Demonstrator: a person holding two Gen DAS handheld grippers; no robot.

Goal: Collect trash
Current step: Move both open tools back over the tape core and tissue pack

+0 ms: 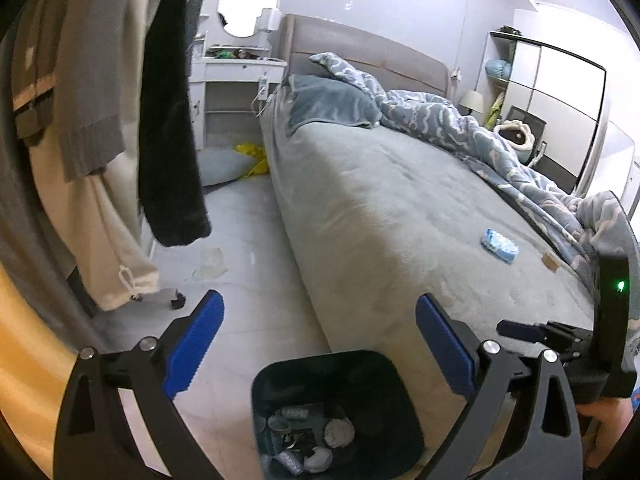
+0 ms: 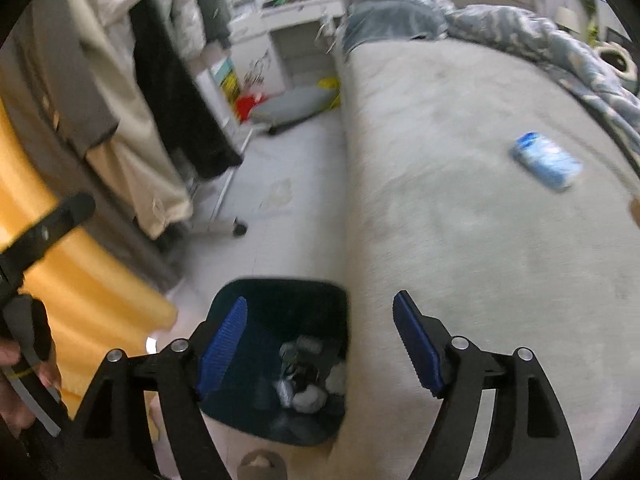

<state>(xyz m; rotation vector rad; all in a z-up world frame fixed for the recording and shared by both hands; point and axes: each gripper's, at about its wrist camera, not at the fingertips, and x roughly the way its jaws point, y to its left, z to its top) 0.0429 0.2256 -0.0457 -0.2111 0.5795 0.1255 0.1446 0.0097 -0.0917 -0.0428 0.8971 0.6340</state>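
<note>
A dark blue waste bin (image 1: 280,376) (image 2: 256,300) stands on the floor against the side of the bed, with crumpled paper and wrappers (image 1: 316,440) (image 2: 304,380) in its bottom. My left gripper (image 1: 318,320) hangs open above the bin with nothing between its blue pads. My right gripper (image 2: 320,320) is open above the same bin, also holding nothing. A blue and white packet (image 1: 499,245) (image 2: 546,160) lies on the grey bedsheet. Beside it, near the quilt, sits a small brown piece (image 1: 551,261). A crumpled clear wrapper (image 1: 210,264) (image 2: 278,196) lies on the floor.
The bed (image 1: 380,208) fills the right side, with a rumpled blue quilt (image 1: 460,120) at the far edge. Clothes hang on a wheeled rack (image 1: 120,120) at the left. A white dresser (image 1: 236,80), a grey cushion (image 1: 224,164) and a yellow bag (image 1: 252,152) sit at the back.
</note>
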